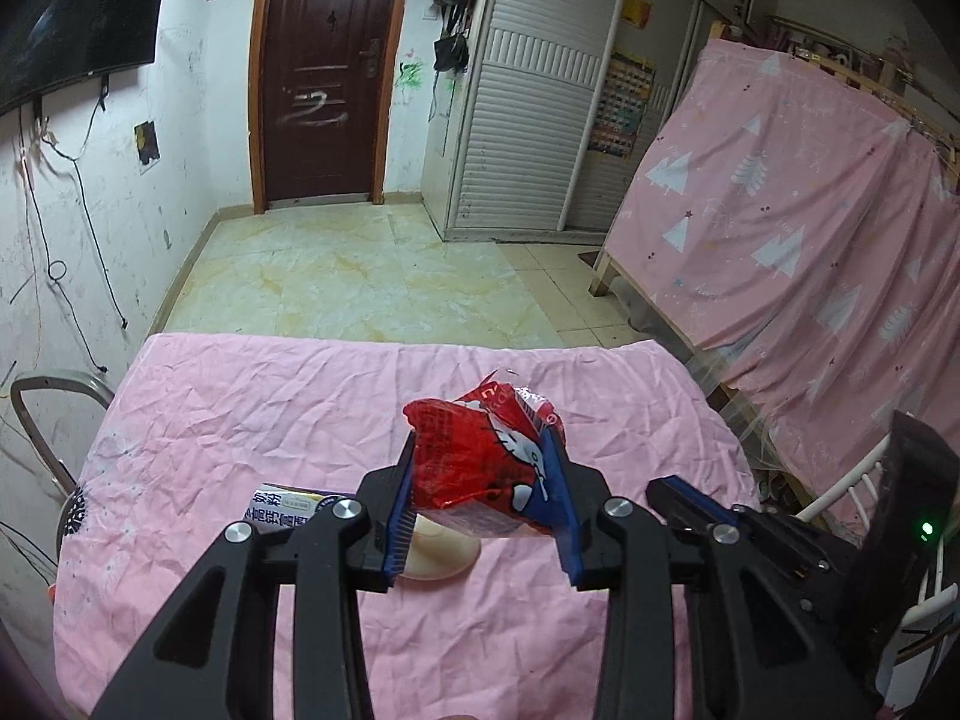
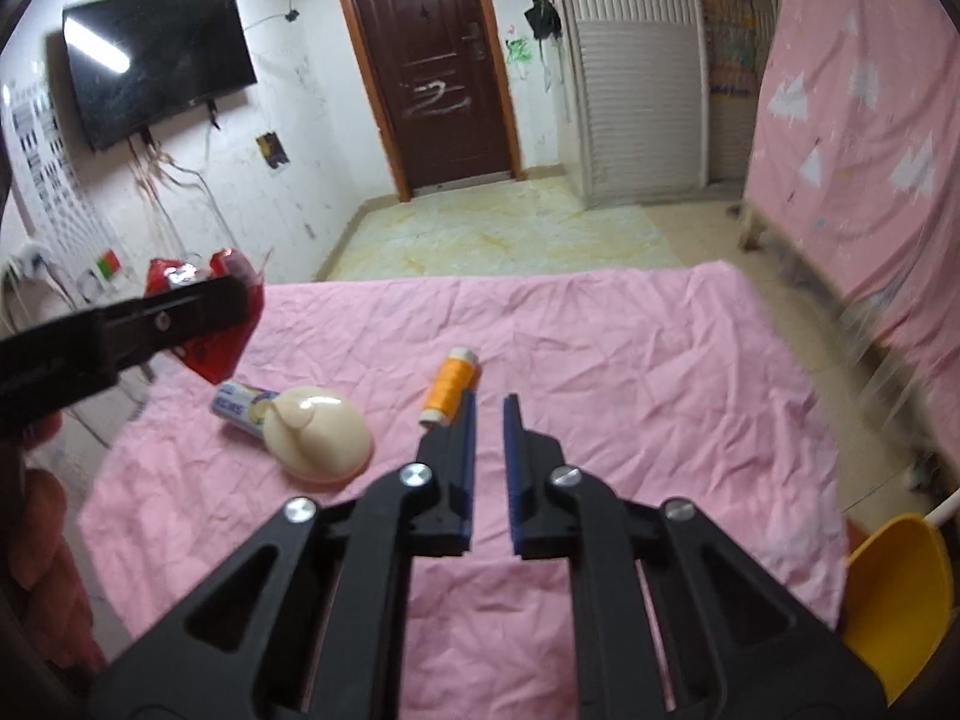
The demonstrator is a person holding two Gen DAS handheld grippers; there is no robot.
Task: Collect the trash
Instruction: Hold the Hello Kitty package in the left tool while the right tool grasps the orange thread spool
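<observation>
My left gripper [image 1: 483, 462] is shut on a crumpled red snack wrapper [image 1: 480, 456] and holds it above the pink-covered table [image 1: 240, 420]. The right wrist view shows that gripper [image 2: 198, 312] and the wrapper [image 2: 222, 354] at the left, raised off the table. My right gripper [image 2: 489, 405] is empty, its jaws a narrow gap apart, hovering over the table next to an orange thread spool [image 2: 447, 387]. A small printed carton [image 2: 240, 408] lies beside a cream dome-shaped object [image 2: 324, 438]; both also show under the left gripper: carton [image 1: 282, 507], dome [image 1: 438, 552].
A yellow bin [image 2: 900, 594] stands off the table's right front corner. A metal chair frame [image 1: 36, 414] stands at the left of the table. A pink curtain [image 1: 810, 228] covers a bunk frame on the right. Tiled floor lies beyond the table.
</observation>
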